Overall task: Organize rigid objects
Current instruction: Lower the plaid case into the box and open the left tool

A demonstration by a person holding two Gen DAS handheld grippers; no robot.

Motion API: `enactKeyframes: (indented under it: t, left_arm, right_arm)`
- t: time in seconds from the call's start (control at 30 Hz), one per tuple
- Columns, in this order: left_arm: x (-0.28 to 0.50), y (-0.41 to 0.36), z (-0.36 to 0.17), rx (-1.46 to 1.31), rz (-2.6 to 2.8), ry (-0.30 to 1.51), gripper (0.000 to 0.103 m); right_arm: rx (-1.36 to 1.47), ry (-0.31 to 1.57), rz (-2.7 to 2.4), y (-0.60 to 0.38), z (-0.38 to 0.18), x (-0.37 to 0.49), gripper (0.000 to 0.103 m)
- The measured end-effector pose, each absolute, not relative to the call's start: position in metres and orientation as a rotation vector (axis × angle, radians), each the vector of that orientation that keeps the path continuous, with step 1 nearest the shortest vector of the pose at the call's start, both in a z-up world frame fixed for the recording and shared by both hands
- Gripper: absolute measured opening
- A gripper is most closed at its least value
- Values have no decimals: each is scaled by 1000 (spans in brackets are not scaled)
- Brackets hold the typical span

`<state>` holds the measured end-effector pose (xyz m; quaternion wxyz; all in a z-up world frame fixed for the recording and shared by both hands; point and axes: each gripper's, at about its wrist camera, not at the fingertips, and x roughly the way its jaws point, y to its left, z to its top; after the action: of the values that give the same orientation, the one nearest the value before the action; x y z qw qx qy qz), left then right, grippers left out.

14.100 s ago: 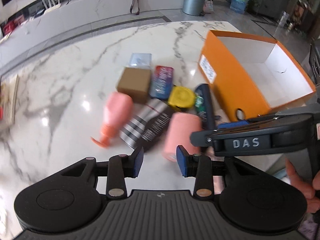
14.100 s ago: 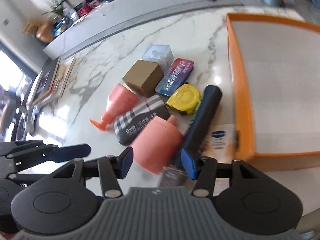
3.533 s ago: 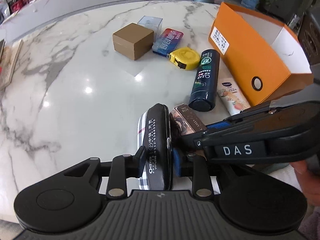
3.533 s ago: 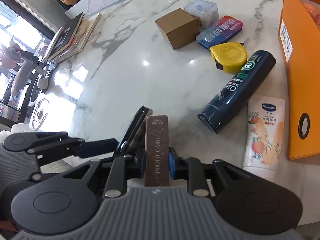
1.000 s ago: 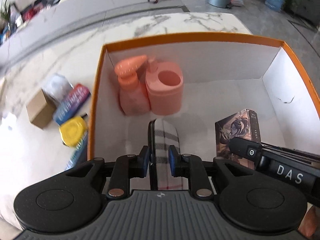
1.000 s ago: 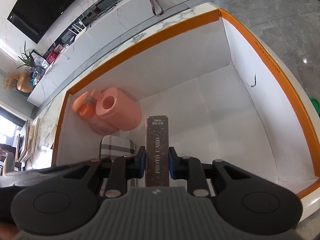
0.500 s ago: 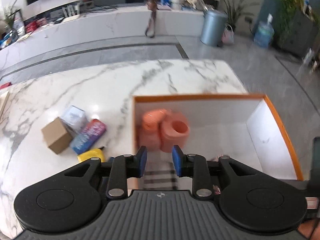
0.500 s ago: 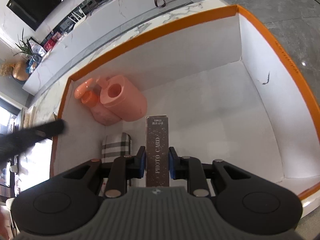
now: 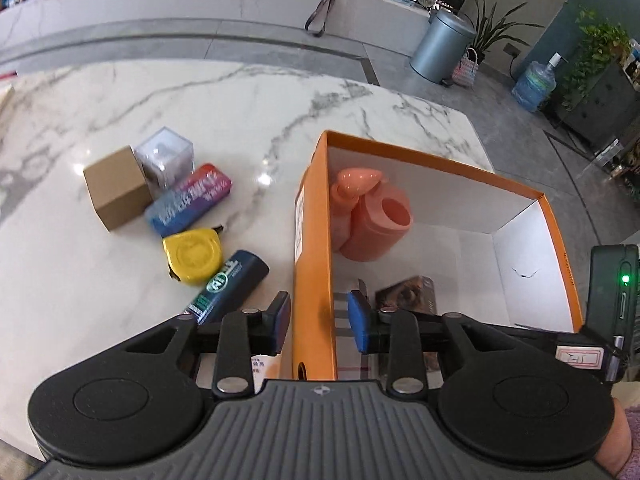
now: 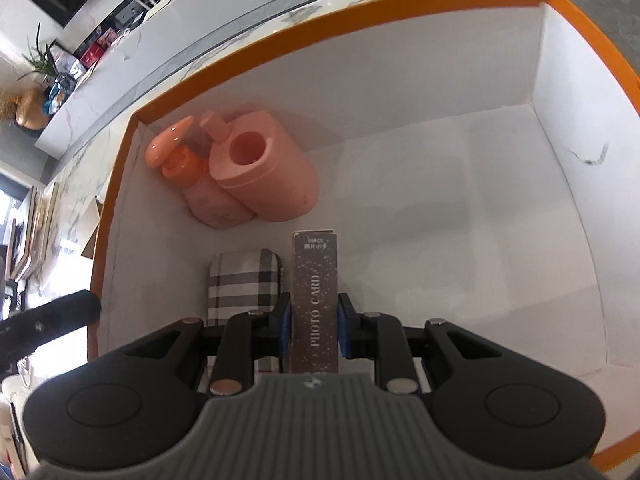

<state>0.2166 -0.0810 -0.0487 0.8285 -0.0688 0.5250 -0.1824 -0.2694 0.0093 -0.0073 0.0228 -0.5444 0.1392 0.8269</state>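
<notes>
An orange box (image 9: 310, 240) with white inside (image 10: 440, 208) stands on the marble table. In it are a pink pump bottle (image 10: 192, 184), a pink cup (image 10: 264, 176) and a plaid case (image 10: 240, 280). My right gripper (image 10: 312, 328) is shut on a brown photo card box (image 10: 314, 296), held upright inside the orange box beside the plaid case. My left gripper (image 9: 318, 320) is open and empty, raised above the orange box's left wall. The photo card box (image 9: 408, 292) also shows in the left wrist view.
On the table left of the orange box lie a brown carton (image 9: 116, 192), a clear cube (image 9: 164, 158), a blue-red tin (image 9: 188, 204), a yellow tape measure (image 9: 192, 254) and a dark blue bottle (image 9: 230, 284). A tube is partly hidden under my left gripper.
My left gripper let go of the plaid case in the orange box, opened and rose, shifting left over the wall. My right gripper lowered the photo card box deeper into the box.
</notes>
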Motion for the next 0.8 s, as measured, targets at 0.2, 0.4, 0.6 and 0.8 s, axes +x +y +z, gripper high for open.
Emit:
enactKeyframes:
  t: [0.2, 0.4, 0.6, 0.8]
  left_arm:
    - [214, -79, -55, -179, -417, 1128, 35]
    - [215, -78, -60, -199, -431, 1145, 34]
    - [216, -79, -65, -221, -446, 1157, 34]
    - [219, -79, -67, -233, -442, 1164, 34]
  right_arm:
    - [-1700, 381, 2566, -4, -8, -279, 23]
    - [-1746, 368, 2541, -2, -8, -287, 24]
    - [-1814, 236, 2469, 6, -2, -298, 42]
    - [-1897, 140, 2400, 9, -8, -305, 45]
